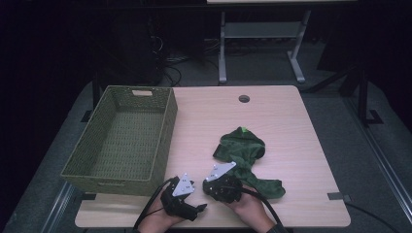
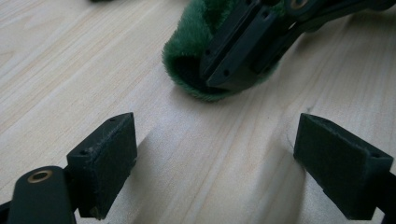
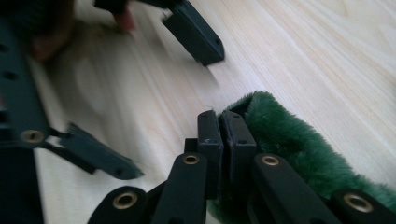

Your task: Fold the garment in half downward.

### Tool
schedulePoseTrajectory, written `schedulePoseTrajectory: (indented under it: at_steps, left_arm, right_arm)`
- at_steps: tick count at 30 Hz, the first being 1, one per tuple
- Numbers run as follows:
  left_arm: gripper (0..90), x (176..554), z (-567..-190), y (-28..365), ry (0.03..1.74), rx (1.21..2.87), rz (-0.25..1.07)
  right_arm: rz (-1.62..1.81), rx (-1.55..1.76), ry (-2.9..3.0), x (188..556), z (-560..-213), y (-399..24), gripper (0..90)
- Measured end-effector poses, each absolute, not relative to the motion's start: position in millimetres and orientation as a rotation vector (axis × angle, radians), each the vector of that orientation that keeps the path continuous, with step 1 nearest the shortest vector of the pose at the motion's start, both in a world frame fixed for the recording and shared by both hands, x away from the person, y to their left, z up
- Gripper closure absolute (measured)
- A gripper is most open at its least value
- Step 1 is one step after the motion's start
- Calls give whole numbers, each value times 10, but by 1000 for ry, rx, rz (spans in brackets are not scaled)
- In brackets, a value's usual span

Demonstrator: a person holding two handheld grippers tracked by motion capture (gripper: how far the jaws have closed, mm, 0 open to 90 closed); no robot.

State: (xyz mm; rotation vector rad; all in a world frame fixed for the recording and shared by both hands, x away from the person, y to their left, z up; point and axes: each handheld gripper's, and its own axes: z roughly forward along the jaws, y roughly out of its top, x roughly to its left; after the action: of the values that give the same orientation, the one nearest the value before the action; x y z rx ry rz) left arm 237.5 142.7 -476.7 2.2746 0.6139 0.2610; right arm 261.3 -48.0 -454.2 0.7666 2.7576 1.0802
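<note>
Where the pale wooden table takes up most of the high view, a green woven basket stands on its left half, close to the near edge. Right of it, well apart, a dark green fuzzy sock lies crumpled on the bare wood, one end trailing toward the person's side. Both hands come in at the near edge. The right gripper has its jaws pressed together on the open cuff of the sock, the plush fabric pinched between the pads; the left gripper view shows that same grip from across the table. The left gripper sits just beside it, jaws spread wide over bare wood, holding nothing.
</note>
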Motion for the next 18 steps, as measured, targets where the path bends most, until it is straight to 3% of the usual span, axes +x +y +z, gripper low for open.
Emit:
schedulePoseTrajectory:
  at_steps: [18]
  left_arm:
    - [127,2370,-4769,1424,621,2270,256]
  right_arm:
    - [1268,779,2680,2598,-4232,-785,857]
